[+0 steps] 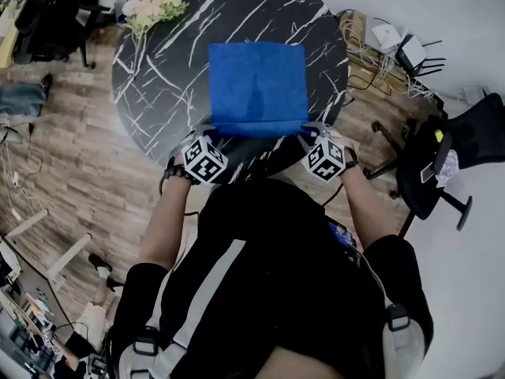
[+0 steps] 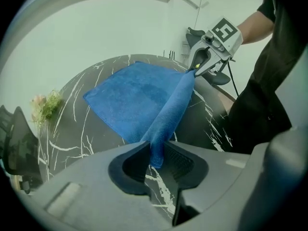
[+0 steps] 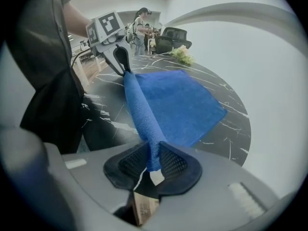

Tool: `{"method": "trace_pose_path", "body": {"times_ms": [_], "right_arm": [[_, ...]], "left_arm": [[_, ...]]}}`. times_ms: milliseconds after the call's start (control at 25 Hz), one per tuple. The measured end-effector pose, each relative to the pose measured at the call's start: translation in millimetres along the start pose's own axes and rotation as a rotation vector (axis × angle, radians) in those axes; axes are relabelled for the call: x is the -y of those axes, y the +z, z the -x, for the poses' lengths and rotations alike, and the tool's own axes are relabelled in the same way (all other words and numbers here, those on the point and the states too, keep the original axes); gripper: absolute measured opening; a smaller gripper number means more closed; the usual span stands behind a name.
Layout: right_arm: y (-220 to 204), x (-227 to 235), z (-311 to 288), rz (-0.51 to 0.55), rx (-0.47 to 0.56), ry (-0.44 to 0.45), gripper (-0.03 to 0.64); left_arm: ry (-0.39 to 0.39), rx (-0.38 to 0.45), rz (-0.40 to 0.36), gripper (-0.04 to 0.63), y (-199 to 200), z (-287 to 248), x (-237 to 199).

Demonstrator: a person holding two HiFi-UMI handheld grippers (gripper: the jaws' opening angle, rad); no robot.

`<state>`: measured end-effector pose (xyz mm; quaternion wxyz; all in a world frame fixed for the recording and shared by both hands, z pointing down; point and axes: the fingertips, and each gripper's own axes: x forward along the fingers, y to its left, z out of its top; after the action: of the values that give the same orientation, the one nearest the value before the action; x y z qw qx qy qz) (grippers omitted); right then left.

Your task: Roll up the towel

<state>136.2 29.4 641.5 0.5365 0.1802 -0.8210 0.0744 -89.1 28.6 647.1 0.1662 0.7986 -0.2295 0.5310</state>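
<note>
left tongs (image 2: 156, 160) and right tongs (image 3: 153, 162) each clenched on a corner of the towel (image 1: 258, 85); between them we judge a first thin turn begun, beyond them the rest lies flat on the table (image 1: 158, 69).

Right gripper (image 3: 154, 161): jaws pinched on one end of the rolled near edge of the blue towel (image 3: 180, 105). The roll runs up and left to the left gripper (image 3: 123, 67), which clamps its other end. The remaining towel lies flat on the black marbled tabletop (image 3: 226, 131); flowers (image 3: 183, 55) sit at its far rim.
</note>
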Motion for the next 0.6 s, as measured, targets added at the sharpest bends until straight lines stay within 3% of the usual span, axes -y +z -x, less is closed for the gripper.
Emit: {"method": "trace_pose_path", "body": {"times_ms": [600], "right_arm": [[10,38,-15,0.0,-0.017,-0.057,0.081]], "left_arm": [[0.04,0.002,0.033,0.094,17,-10,-34]]}}
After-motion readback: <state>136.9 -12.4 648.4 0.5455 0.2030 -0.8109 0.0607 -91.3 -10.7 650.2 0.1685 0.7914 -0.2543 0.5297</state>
